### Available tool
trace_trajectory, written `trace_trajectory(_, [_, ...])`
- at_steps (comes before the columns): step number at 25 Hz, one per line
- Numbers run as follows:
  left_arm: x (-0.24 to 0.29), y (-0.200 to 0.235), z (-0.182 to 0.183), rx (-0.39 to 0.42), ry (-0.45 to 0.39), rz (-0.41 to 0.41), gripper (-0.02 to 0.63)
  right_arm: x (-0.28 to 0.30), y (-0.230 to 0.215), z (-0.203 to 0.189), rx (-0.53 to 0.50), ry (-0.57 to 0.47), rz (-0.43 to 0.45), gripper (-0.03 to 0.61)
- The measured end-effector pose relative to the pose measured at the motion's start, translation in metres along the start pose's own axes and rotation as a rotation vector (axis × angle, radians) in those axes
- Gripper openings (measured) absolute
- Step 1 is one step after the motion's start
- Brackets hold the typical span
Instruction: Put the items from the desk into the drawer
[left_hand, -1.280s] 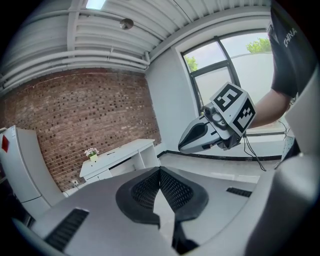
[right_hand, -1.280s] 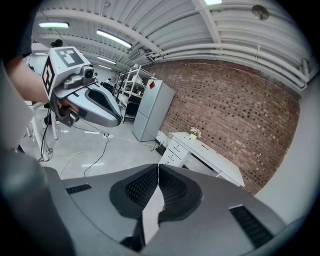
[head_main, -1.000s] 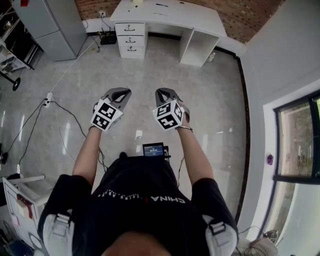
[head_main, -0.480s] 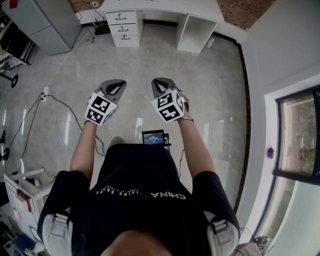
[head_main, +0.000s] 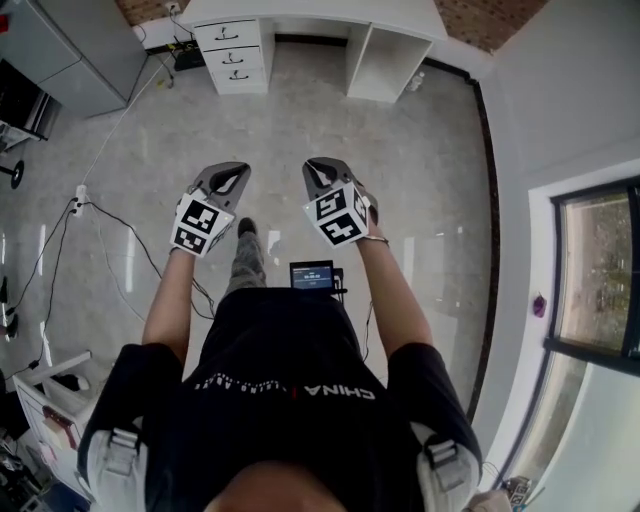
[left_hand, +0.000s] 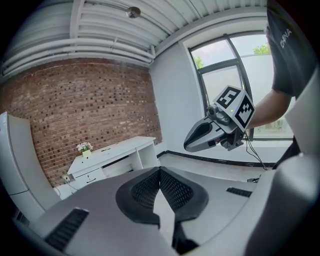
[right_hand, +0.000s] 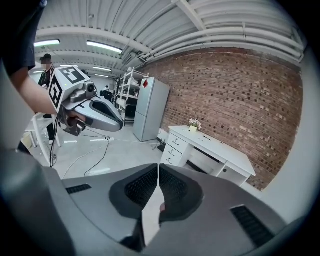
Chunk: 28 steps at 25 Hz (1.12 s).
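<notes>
The white desk (head_main: 385, 18) stands against the brick wall at the top of the head view, with its three-drawer stack (head_main: 232, 55) on its left side, all shut. A small flower pot (right_hand: 193, 125) and some thin dark items sit on the desktop. My left gripper (head_main: 238, 172) and right gripper (head_main: 314, 168) are held side by side in the air over the floor, well short of the desk. Both are shut, jaw tips meeting with nothing between them. The left gripper view shows the desk (left_hand: 117, 150) far ahead and the right gripper (left_hand: 189, 145) beside it.
A grey cabinet (head_main: 70, 50) stands left of the desk. A power strip with cables (head_main: 78, 200) lies on the floor at left. A window wall (head_main: 595, 270) runs along the right. A person (right_hand: 46, 67) and shelving stand far back left in the right gripper view.
The person has walked toward the desk, which has slid to the top edge of the head view. A foot now shows ahead. Both grippers stay shut and side by side.
</notes>
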<state>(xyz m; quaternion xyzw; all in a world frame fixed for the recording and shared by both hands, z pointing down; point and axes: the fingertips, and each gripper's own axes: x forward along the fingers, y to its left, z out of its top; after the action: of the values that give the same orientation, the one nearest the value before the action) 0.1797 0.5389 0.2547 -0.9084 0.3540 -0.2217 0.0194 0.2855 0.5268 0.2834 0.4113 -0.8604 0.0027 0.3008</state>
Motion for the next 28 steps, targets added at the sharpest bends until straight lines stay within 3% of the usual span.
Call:
trace_trajectory(8, [0.066, 0.132, -0.019, -0.018, 0.020, -0.093, 0.012, 0.119, -0.056, 0.048, 0.088, 0.041, -0.055, 0.017])
trace_trajectory(17, [0.118, 0.283, -0.028, 0.026, 0.030, -0.167, 0.012, 0.248, -0.103, 0.118, 0.134, 0.091, -0.115, 0.017])
trace_trajectory(28, [0.180, 0.367, -0.046, 0.033, 0.073, -0.182, 0.012, 0.353, -0.152, 0.138, 0.115, 0.141, -0.065, 0.017])
